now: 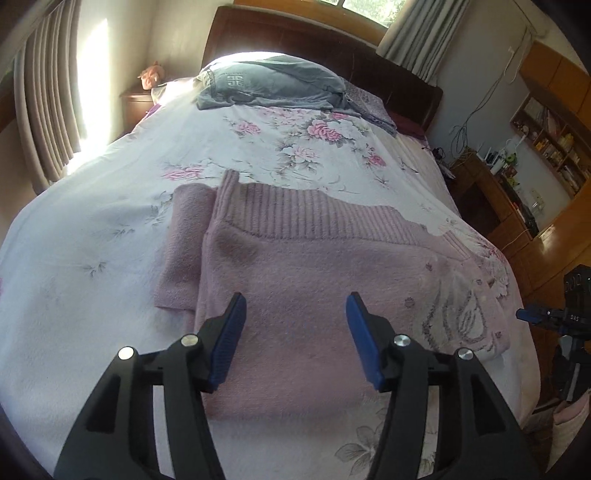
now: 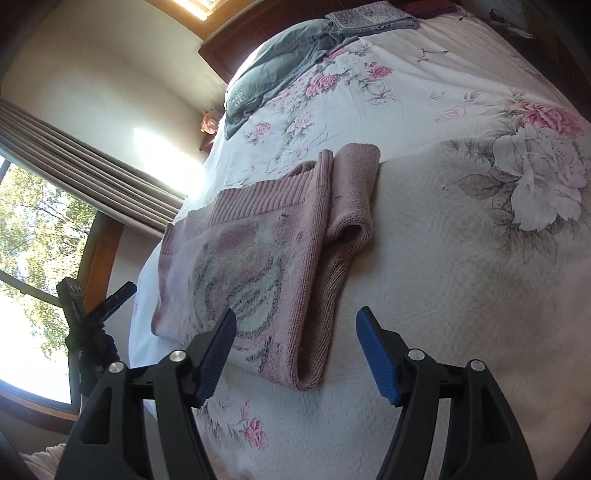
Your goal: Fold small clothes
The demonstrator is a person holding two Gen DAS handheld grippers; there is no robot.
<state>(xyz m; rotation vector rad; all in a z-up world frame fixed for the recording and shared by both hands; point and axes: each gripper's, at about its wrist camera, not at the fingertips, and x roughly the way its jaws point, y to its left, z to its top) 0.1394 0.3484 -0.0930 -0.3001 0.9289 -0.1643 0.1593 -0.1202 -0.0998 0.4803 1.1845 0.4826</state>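
Blue-padded fingers of the left gripper (image 1: 295,299) stand wide apart in the foreground of the left wrist view, holding nothing; between and beyond them lies the folded pink sweater (image 1: 306,295). Its near folded edge lies just ahead of the black finger arms, and a sleeve (image 1: 181,251) is tucked under on the left side, sticking out past the body of the garment. A pale knitted motif (image 1: 458,314) shows on the right part of the sweater, and the ribbed hem (image 1: 314,214) runs along the far edge.

From the right wrist view, the right gripper (image 2: 295,314) also has its fingers spread and empty — the left pad sits over the sweater's near corner, the right pad over bare bedspread. The sweater (image 2: 243,266) lies flat here with the sleeve (image 2: 351,206) folded alongside it on the right. At the left edge of this view the other gripper (image 2: 110,302) is seen from the side, off the edge of the bed.

Everything rests on a white floral bedspread (image 1: 92,295) with pink roses. Farther up the bed a grey pillow (image 1: 269,83) lies against the dark wooden headboard (image 1: 295,33), with a folded patterned cloth (image 1: 369,107) just beside it. Beyond are beige curtains (image 1: 48,110) — sunlit — and a wooden shelf unit (image 1: 546,140) at the right.
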